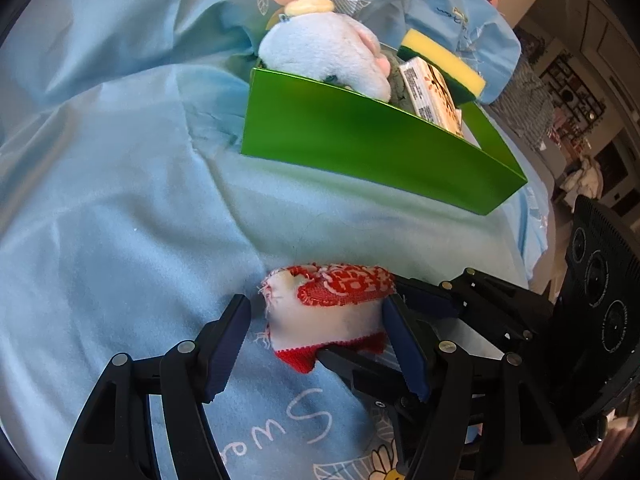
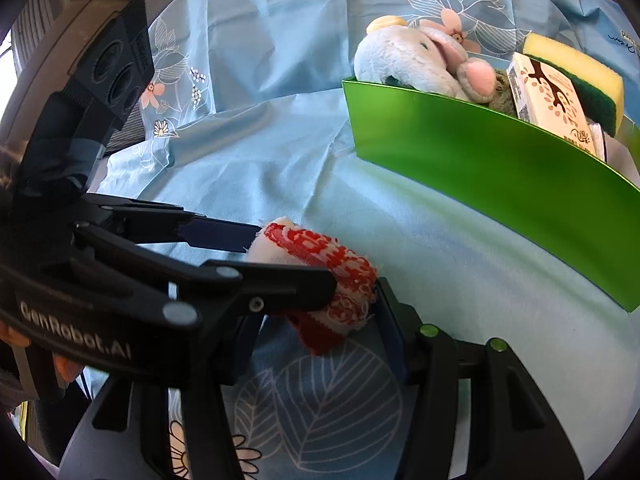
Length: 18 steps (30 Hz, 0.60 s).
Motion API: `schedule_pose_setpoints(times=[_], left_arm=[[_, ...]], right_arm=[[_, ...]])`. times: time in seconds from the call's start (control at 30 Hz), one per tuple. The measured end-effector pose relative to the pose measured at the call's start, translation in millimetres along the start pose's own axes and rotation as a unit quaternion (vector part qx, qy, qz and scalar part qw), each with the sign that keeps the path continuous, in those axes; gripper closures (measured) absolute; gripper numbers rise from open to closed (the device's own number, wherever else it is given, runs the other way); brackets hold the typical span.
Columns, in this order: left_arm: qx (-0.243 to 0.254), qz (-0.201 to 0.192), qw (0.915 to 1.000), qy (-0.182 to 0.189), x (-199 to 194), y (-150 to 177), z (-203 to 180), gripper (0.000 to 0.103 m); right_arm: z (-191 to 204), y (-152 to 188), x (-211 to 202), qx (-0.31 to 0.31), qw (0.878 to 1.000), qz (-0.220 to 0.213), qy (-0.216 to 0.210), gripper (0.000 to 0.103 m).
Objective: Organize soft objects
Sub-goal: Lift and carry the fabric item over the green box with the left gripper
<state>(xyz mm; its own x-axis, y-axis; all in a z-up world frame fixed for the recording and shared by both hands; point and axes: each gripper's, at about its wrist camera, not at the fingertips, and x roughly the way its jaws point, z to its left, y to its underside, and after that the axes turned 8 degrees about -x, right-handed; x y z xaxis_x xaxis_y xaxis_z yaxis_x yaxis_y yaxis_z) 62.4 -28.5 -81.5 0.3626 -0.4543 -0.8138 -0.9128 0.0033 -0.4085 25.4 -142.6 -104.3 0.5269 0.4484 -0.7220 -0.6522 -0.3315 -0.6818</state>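
Note:
A small red-and-white cloth pouch (image 1: 332, 308) lies on the blue sheet, also in the right wrist view (image 2: 320, 264). My left gripper (image 1: 320, 340) is open around it: the right pad touches it, the left pad stands a little off. My right gripper (image 2: 308, 320) comes in from the side with fingers on both sides of the pouch; its fingers (image 1: 432, 300) show in the left wrist view. A green box (image 1: 372, 148) (image 2: 500, 184) behind holds a blue plush elephant (image 1: 328, 56) (image 2: 416, 64), a yellow-green sponge (image 1: 444, 64) (image 2: 576, 72) and a white packet (image 1: 428, 92) (image 2: 552, 104).
A light blue printed sheet (image 1: 120, 200) (image 2: 260, 60) covers the wrinkled surface. Its right edge drops off beside the green box, with room furniture (image 1: 580, 100) beyond.

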Motion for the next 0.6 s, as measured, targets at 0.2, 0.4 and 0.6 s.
schedule_pose_setpoints(times=[0.2,0.4,0.6], left_arm=[[0.014,-0.005,0.9998,-0.014,2.7,0.7,-14.1,0.043],[0.037,-0.019,0.9986,-0.034,-5.6,3.3,-31.0,0.043],[0.056,-0.04,0.9962,-0.053,-19.1,8.9,-48.6,0.043]], right_arm=[[-0.3,-0.1,-0.8,0.004,1.0,-0.001,-0.001,0.051],[-3.4,1.1,-9.6,0.016,1.0,-0.011,-0.005,0.052],[-1.2,-0.4,-26.0,0.013,0.999,-0.029,-0.007,0.052]])
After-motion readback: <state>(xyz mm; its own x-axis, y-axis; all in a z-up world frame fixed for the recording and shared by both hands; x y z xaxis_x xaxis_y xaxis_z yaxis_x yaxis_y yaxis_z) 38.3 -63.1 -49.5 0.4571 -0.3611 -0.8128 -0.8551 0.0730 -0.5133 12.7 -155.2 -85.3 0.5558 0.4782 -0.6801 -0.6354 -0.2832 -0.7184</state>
